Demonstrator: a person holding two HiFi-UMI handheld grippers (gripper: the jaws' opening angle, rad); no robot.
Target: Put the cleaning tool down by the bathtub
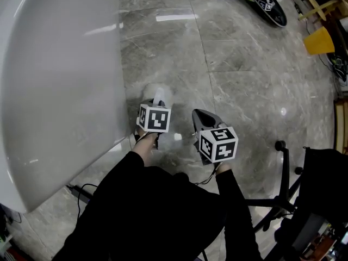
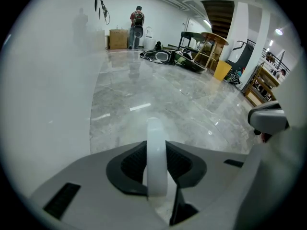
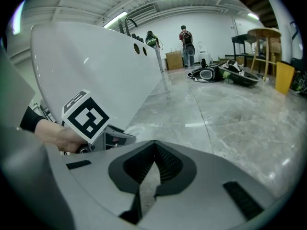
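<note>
So the left tool (image 2: 156, 150) is clamped on the thin white handle of the cleaning tool (image 1: 161, 95), low beside the bathtub (image 1: 60, 80); the right tool (image 3: 152, 159) is closed and empty. It looks like light, stiff, slick plastic, so pinching that flat handle seems right.

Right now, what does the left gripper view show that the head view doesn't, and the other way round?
Only the left gripper view: the left gripper clamped on the white handle of the cleaning tool, and a person standing by the far wall. Only the head view: the wearer's black sleeves and a black chair base. Both: the white bathtub, the marble floor and the yellow bin.
</note>
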